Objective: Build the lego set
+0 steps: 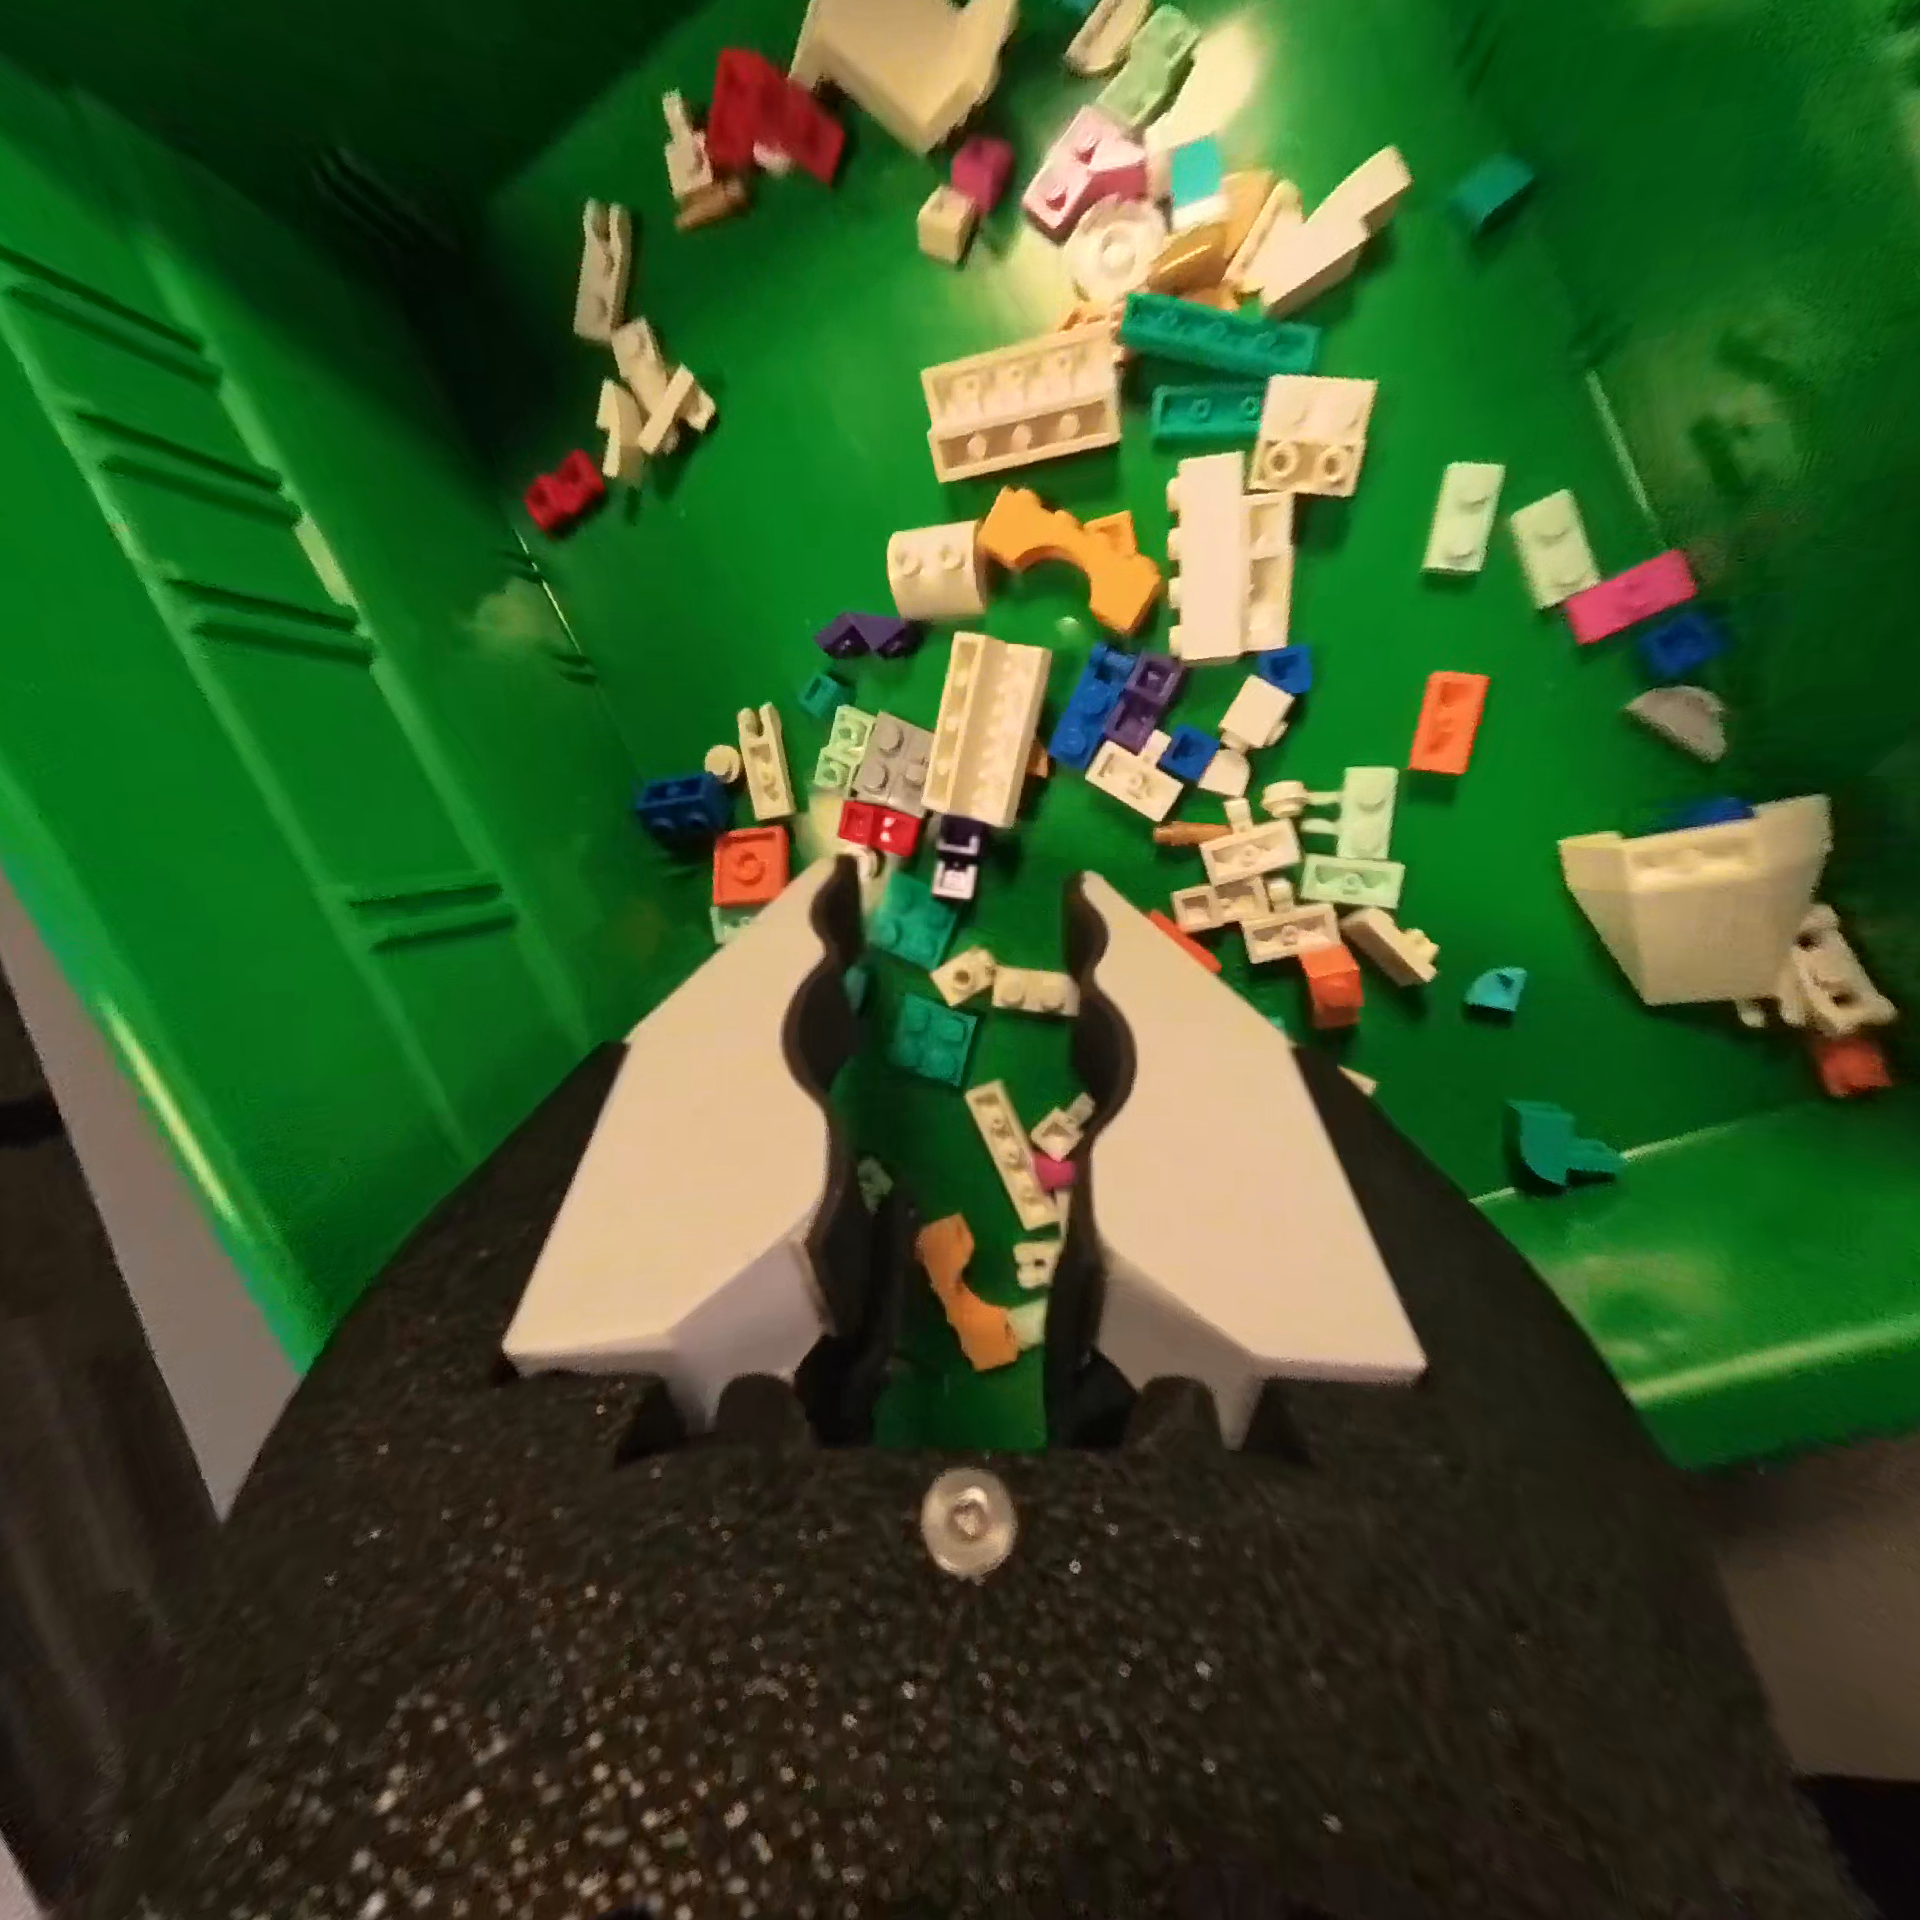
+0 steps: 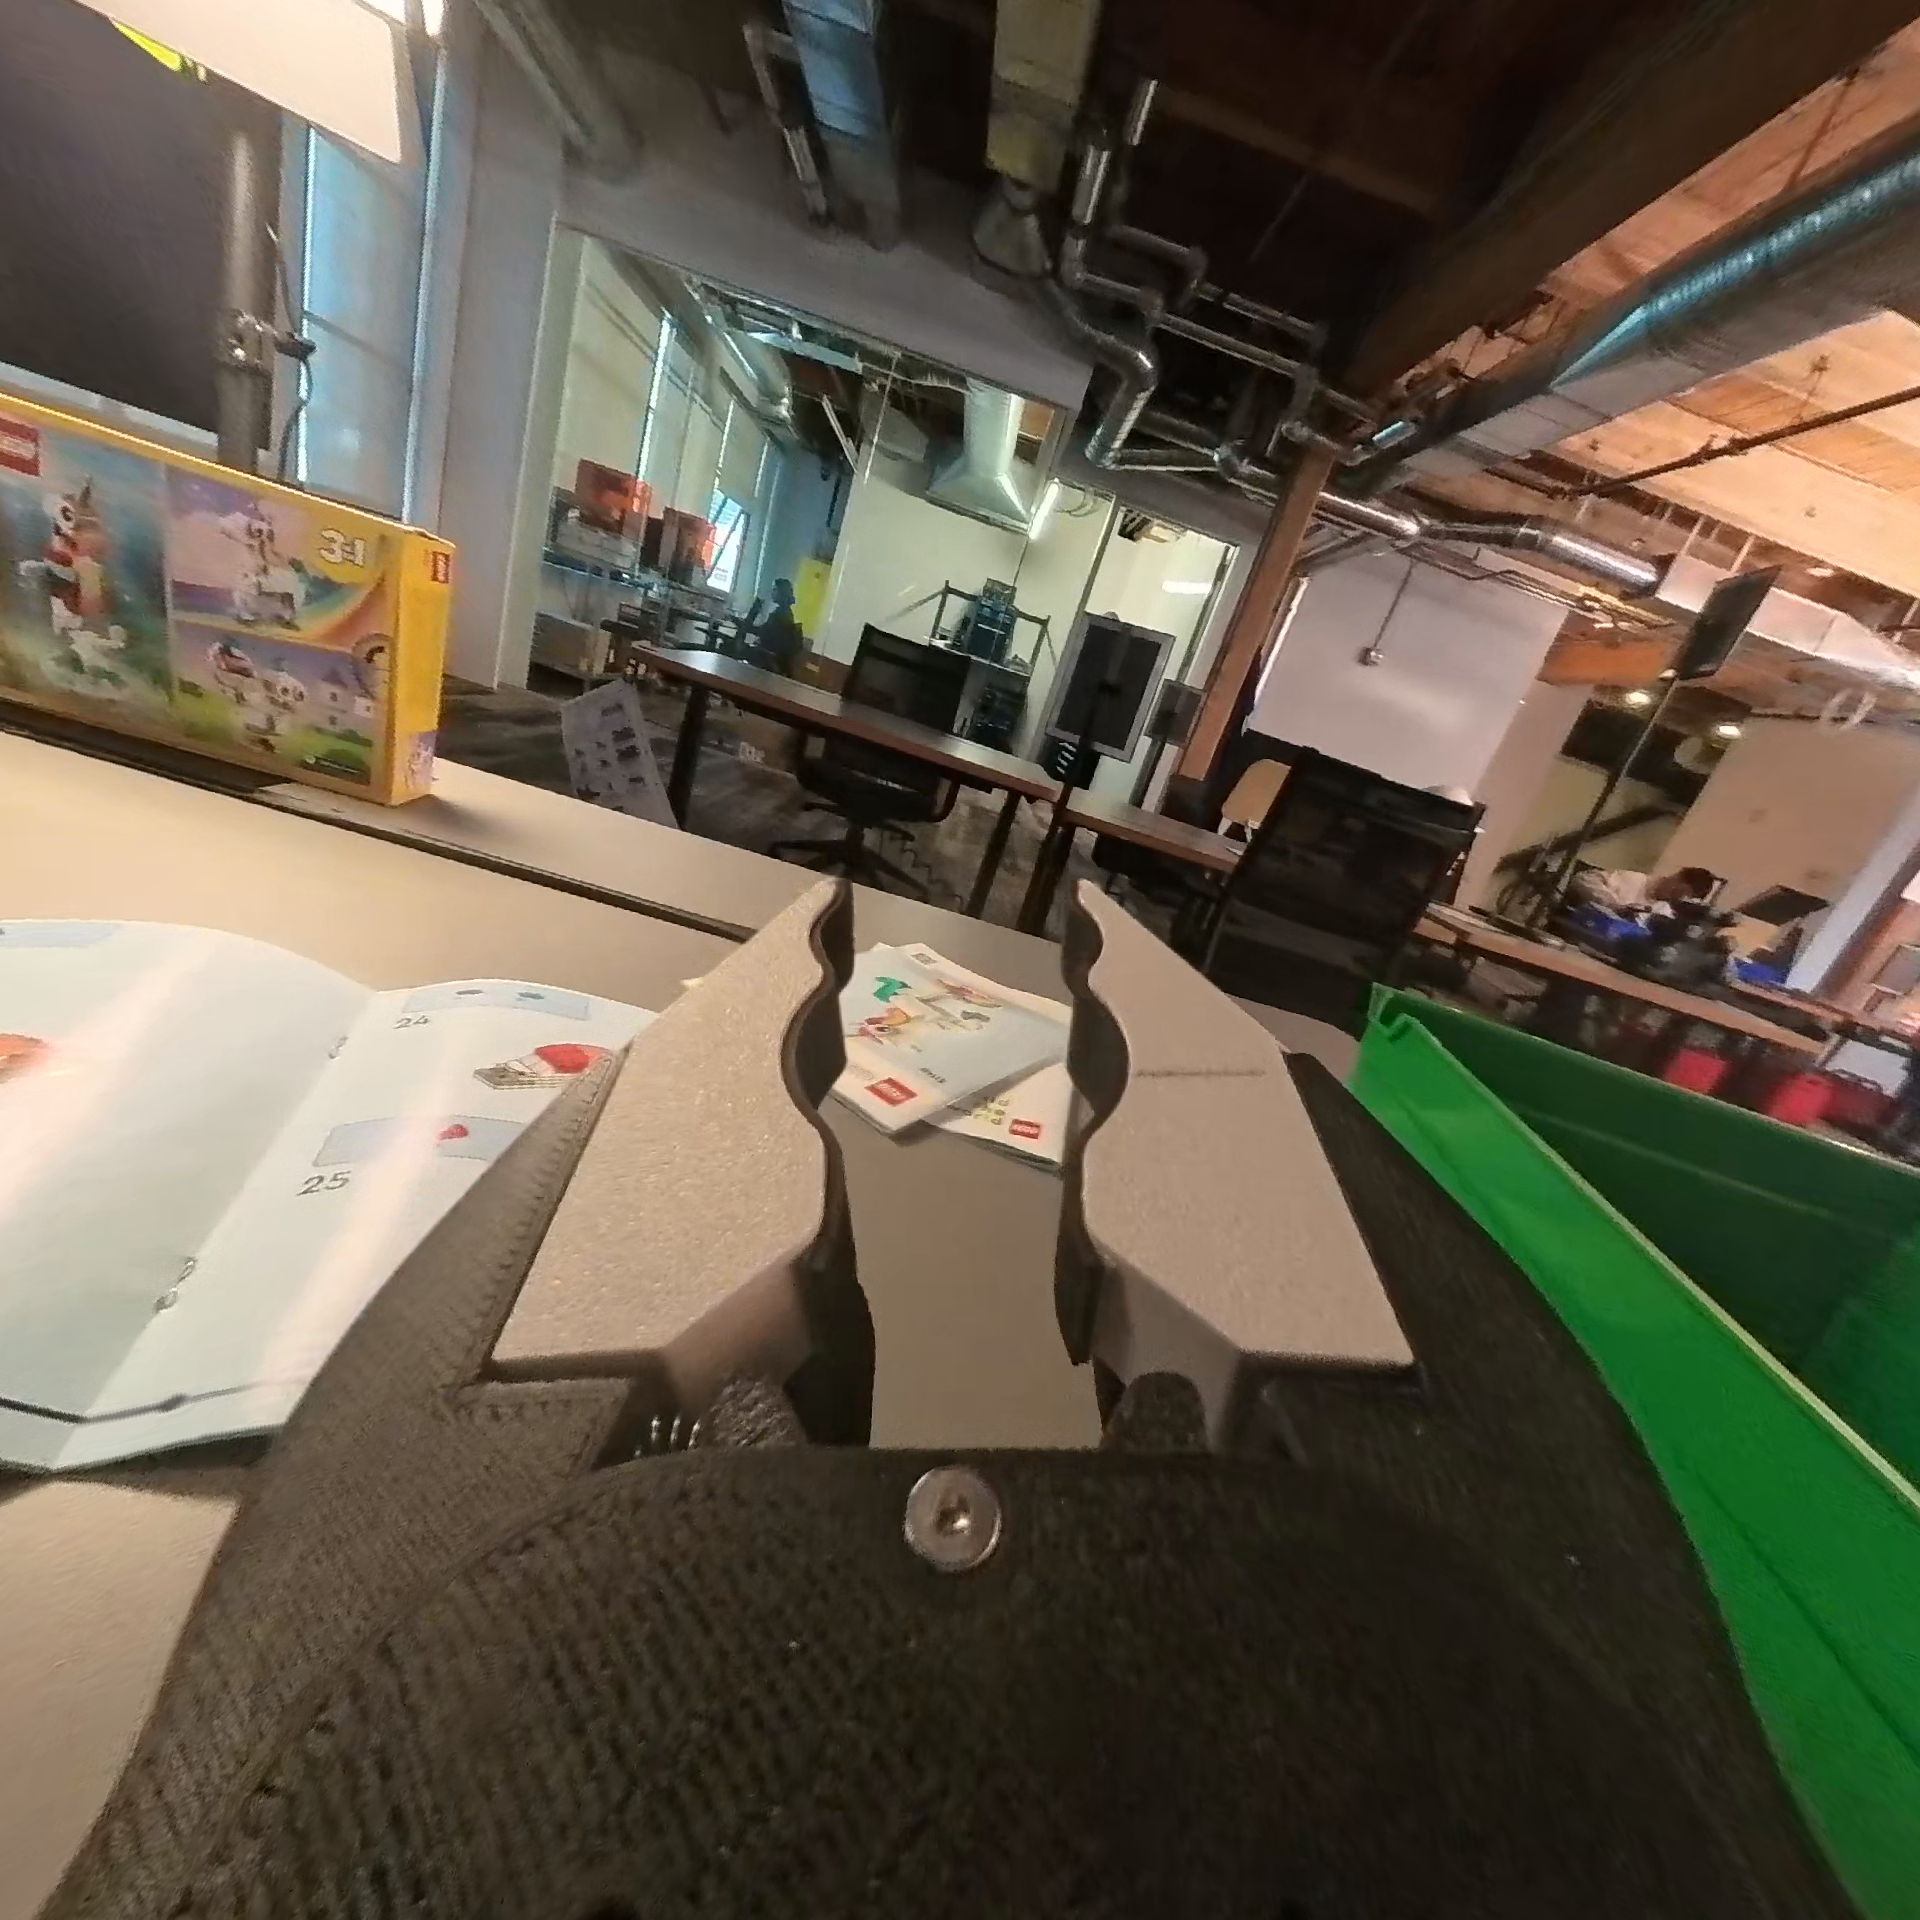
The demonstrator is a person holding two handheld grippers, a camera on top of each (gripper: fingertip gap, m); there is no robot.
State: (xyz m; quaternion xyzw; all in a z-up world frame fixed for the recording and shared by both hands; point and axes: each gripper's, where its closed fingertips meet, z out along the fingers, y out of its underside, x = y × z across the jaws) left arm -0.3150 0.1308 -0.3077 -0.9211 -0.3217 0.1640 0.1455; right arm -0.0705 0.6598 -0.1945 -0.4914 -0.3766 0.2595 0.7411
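Claws both gape empty: left claw [image 1: 961,883] searches loose plastic bricks [image 1: 1039,436] in green plastic bin [image 1: 312,727]; right claw [image 2: 961,904] idles above grey counter [image 2: 312,842].

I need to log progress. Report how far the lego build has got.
Barely started. Done: loose bricks sit spilled in the green bin and the instruction booklet lies open. In hand: nothing; the left hand-held gripper hangs open over the bricks, the right hand-held gripper open over the table. Left: all assembly.
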